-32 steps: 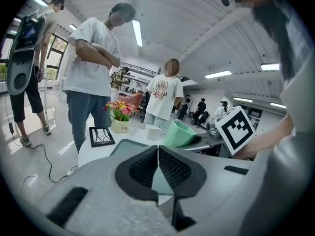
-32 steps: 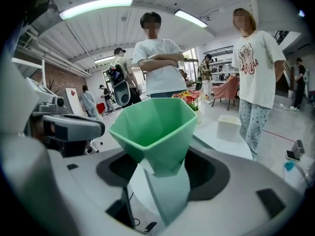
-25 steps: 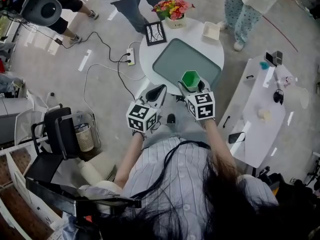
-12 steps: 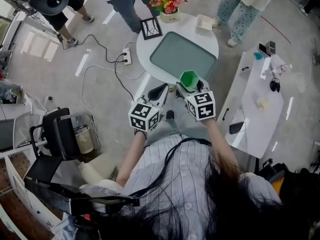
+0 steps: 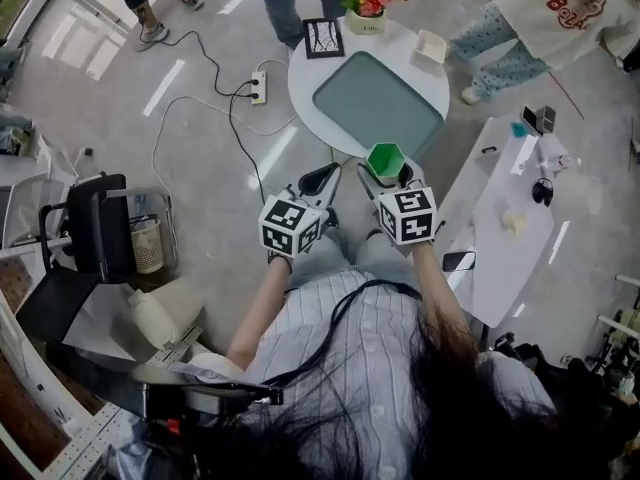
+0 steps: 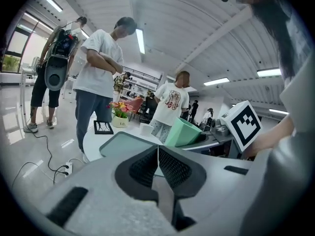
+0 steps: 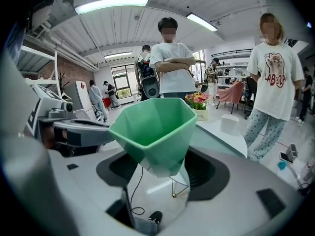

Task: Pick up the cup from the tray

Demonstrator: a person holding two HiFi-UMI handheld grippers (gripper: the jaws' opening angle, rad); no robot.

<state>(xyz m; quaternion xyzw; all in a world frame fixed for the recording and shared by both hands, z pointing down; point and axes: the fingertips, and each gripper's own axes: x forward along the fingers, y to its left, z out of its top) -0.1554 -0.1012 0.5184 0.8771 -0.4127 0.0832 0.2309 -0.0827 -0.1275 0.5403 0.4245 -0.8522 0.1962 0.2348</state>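
Since a second ago, the cup (image 5: 383, 159) has drawn back with the right claw (image 5: 386, 175), which grasps its base. It is now off the tray (image 5: 378, 104) and beyond the tabletop's (image 5: 300, 86) near edge, over open floor (image 5: 200, 178). The left claw (image 5: 322, 176), clenched on nothing, is just beside it.

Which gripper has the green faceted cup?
The right gripper: its jaws clamp the green faceted cup at its narrow base. The left gripper is shut on nothing.

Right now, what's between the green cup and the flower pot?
The grey-green tray on the round white table lies between the green cup, held in the right gripper, and the flower pot. The head view shows it.
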